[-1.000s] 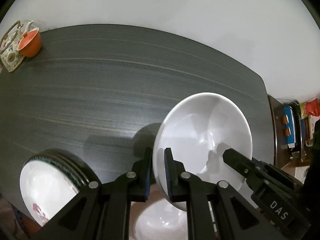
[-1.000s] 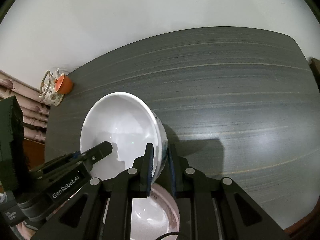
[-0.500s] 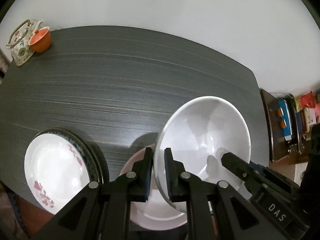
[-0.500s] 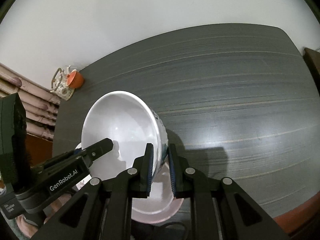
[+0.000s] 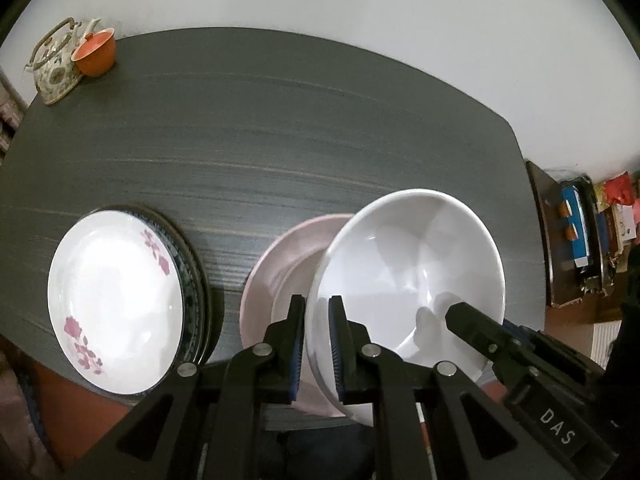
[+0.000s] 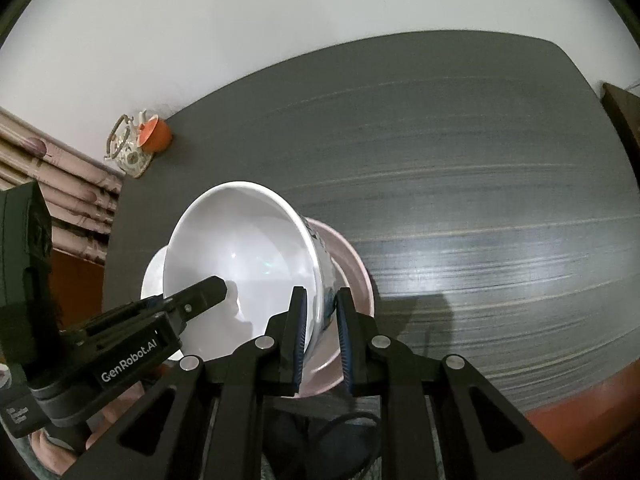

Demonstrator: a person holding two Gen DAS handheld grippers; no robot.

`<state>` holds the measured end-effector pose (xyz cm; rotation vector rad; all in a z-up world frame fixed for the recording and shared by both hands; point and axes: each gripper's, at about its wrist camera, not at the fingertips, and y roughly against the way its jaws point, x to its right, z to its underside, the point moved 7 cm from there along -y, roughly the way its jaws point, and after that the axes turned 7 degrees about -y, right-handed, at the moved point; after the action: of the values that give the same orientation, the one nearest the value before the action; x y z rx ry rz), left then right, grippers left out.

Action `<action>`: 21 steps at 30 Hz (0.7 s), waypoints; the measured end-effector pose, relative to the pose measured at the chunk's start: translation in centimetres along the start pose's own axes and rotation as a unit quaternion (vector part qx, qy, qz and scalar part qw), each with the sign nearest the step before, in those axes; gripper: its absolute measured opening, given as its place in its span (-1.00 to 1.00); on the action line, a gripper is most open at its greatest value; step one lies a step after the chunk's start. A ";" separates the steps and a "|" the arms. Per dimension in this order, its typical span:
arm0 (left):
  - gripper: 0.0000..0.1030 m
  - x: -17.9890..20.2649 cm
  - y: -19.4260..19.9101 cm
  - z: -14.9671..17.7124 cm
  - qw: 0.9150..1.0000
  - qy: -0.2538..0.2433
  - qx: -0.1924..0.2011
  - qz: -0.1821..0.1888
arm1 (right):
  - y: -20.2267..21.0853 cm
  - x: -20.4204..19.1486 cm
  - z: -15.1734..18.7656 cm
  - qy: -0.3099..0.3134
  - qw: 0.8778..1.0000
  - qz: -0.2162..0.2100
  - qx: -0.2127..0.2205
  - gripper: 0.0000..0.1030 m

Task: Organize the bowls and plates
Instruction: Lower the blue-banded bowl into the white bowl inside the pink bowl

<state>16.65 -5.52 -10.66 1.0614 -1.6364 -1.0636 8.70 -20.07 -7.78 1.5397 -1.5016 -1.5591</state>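
A white bowl (image 5: 416,264) is held in the air by both grippers. My left gripper (image 5: 317,320) is shut on its left rim, and my right gripper (image 6: 320,312) is shut on its right rim, where blue marks show on the outside (image 6: 320,240). Below the bowl a pink bowl (image 5: 276,280) sits on the dark table (image 5: 280,140). A white plate with pink flowers (image 5: 116,304) tops a stack of dark-rimmed plates at the near left. The pink bowl (image 6: 352,268) shows under the white bowl in the right wrist view.
A patterned teapot (image 5: 56,68) and an orange cup (image 5: 96,52) stand at the table's far left corner. A dark shelf with boxes (image 5: 576,232) is off the table's right edge. The table's front edge (image 6: 580,396) runs close below the grippers.
Both grippers have lifted the white bowl higher and drawn back. The pink bowl underneath and the flowered plate stack have come into fuller view.
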 end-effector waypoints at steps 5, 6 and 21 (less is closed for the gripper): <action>-0.77 -0.1 -0.8 0.5 1.000 0.002 -0.007 -0.005 | -0.4 0.4 0.9 -0.003 1.000 0.002 -0.009 -0.70; -0.77 -0.1 -0.9 0.6 1.000 0.002 -0.009 -0.006 | -0.4 0.5 1.1 -0.003 1.000 0.002 -0.010 -0.70; -0.77 0.1 -2.6 0.7 1.000 0.004 -0.026 -0.014 | -2.2 0.5 1.2 -0.003 0.999 0.010 -0.031 -0.67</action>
<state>16.44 -6.22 -13.25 1.0561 -1.5833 -1.1139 8.19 -19.49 -10.21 1.4832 -1.4536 -1.5841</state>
